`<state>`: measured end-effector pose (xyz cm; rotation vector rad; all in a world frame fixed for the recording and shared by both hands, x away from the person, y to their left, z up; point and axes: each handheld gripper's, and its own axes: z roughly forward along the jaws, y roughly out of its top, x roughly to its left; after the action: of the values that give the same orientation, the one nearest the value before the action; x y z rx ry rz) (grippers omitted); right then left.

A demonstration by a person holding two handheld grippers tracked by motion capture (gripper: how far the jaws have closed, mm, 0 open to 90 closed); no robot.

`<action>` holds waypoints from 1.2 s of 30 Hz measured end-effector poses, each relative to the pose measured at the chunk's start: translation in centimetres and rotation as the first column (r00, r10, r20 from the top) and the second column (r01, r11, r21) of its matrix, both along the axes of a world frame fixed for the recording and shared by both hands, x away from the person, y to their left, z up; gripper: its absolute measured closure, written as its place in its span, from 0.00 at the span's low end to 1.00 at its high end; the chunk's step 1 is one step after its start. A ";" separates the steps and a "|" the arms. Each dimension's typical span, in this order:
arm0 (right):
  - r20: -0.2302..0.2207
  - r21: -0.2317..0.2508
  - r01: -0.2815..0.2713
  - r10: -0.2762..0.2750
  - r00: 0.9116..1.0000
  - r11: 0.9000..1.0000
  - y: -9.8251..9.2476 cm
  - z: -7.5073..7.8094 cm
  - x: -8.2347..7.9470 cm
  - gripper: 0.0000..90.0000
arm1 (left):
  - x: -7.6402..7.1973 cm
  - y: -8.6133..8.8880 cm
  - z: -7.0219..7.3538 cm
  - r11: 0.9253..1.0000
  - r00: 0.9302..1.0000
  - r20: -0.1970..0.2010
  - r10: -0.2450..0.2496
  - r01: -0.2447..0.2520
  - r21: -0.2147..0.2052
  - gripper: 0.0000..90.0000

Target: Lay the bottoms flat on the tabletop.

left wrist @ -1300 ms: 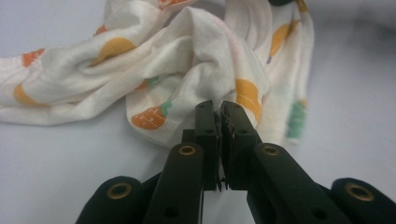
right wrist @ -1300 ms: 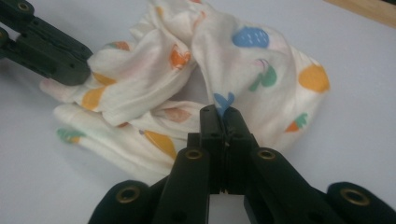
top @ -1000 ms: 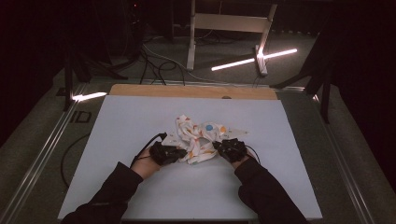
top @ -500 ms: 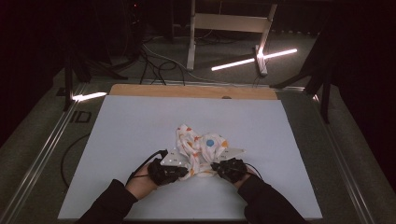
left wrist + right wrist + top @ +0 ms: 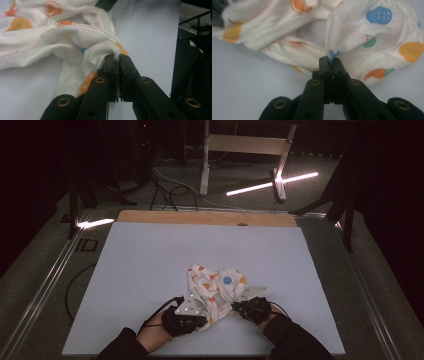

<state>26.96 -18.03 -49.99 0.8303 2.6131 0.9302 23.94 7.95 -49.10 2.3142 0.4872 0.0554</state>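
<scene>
**Operator:** The left hand-held gripper point(image 5: 199, 319) in the high view is clamped on the near-left edge of the printed cloth point(image 5: 216, 292), and the right hand-held gripper point(image 5: 241, 306) is clamped on its near-right edge. The cloth lies bunched on the white worktop point(image 5: 150, 265), and both hands sit on the side of it nearest me.

**Observer:** Which way does the cloth run?

**Operator:** From above, I'd say its long axis goes from the near-left pinch up and away toward the far right, with the blue dot on the far-right lobe. It is still crumpled, not flat.

**Observer:** And the left gripper view?

**Operator:** There the jaws of the left hand-held gripper point(image 5: 117, 58) stand pressed together with a fold of the cloth point(image 5: 62, 47) nipped at their tips; the rest of the cloth spreads away to the left of them.

**Observer:** The right gripper view?

**Operator:** Same story: the right hand-held gripper point(image 5: 329, 59) is closed on a thin hem of the cloth point(image 5: 372, 32), and the fabric fans out beyond it on both sides, twisted in the middle.

**Observer:** So what step is this?

**Operator:** I judge it as the spreading step, with two edges held. Next, I'd draw the hands apart from the cloth's middle and lift slightly, so the twist opens.
</scene>
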 end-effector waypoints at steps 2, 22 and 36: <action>-0.007 -0.008 -0.002 0.002 1.000 1.000 -0.4 -0.1 -0.1 0.99 | -0.3 -0.1 -0.1 1.000 1.000 0.000 0.004 -0.004 -0.005 0.96; -0.067 -0.002 -0.008 0.008 0.998 1.000 -2.7 -0.1 -1.1 0.88 | -1.3 -0.3 -0.9 0.999 0.997 -0.065 -0.045 0.044 -0.014 0.90; -0.018 0.200 0.032 -0.029 0.999 0.979 -4.5 3.4 0.5 0.15 | 1.1 1.4 2.1 0.996 0.999 -0.023 0.042 -0.044 -0.075 0.18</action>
<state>27.49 -22.56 -46.64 0.9257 2.5406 1.1985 24.99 9.39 -46.96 2.2324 0.5409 0.0324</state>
